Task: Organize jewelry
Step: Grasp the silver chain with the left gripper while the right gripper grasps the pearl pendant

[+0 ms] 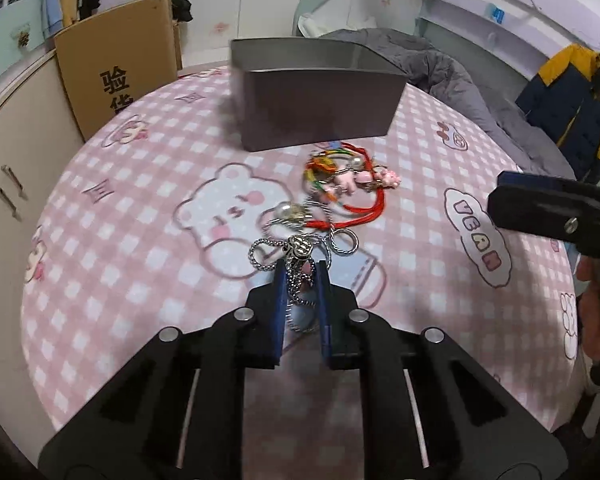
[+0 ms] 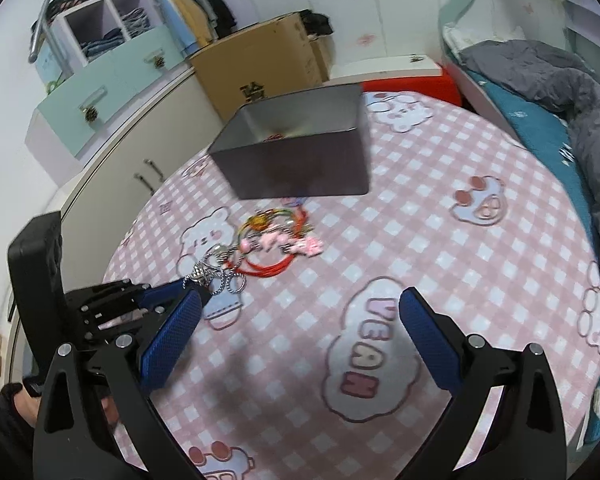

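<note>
Early yet: silver chain (image 1: 296, 264) clamped in left gripper (image 1: 302, 276) above tablecloth (image 1: 140, 184); right gripper (image 2: 300, 320) spread, empty; jewelry pile (image 1: 340, 184) still outside tin box (image 1: 320, 112).

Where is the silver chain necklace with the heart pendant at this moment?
The silver chain necklace is pinched between the left gripper fingers, low centre in the left wrist view, at the near end of the jewelry pile, in front of the grey box.
</note>
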A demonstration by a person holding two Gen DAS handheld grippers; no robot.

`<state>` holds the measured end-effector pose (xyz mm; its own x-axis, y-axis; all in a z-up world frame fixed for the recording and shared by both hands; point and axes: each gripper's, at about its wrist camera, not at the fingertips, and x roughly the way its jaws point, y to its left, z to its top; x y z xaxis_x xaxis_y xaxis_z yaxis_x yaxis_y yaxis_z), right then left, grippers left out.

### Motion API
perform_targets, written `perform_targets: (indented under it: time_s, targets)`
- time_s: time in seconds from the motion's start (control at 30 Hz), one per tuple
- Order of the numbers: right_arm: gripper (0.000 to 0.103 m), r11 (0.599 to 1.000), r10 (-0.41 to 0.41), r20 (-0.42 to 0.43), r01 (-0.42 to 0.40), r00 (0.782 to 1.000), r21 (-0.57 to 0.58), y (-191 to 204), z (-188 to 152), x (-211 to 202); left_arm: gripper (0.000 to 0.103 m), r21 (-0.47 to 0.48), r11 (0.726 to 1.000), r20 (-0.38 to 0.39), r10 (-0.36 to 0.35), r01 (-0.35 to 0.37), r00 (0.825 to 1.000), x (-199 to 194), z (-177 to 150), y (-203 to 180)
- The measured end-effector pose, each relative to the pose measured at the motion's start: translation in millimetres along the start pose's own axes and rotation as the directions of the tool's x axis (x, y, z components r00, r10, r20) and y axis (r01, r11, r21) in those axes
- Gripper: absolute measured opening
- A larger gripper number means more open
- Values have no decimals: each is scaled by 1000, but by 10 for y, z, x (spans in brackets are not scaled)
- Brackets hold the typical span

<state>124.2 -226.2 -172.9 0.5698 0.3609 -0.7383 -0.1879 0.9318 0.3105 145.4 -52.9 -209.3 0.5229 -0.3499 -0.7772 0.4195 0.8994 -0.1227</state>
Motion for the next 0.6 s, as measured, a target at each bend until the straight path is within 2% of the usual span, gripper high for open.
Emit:
perform_targets:
  time_s: [0.17,0.37,0.47,0.5,0.53,0.6]
  targets:
    - [95,996,42,-30,-44,999,-72,248,39,189,13,-60,998,32,29,-27,999,-202,-27,266]
    - [88,984,92,-27,-95,995,-148,538,113,340,13,-107,992,117,77,-65,990,-570,57,515]
    - [76,974,112,-24,-115,993,-195,656,162,441,13,-126,988,158,105,-85,982,-726,111,621]
    - [67,971,117,-21,-119,993,-208,688,170,467,13,-128,988,165,110,-90,980,-748,124,643]
    - [60,966,123,-16,-124,992,-226,735,188,518,13,-126,988,166,113,-93,980,-754,125,652]
    - [54,961,100,-26,-103,995,-257,794,203,636,13,-132,987,155,115,-95,981,-692,110,685]
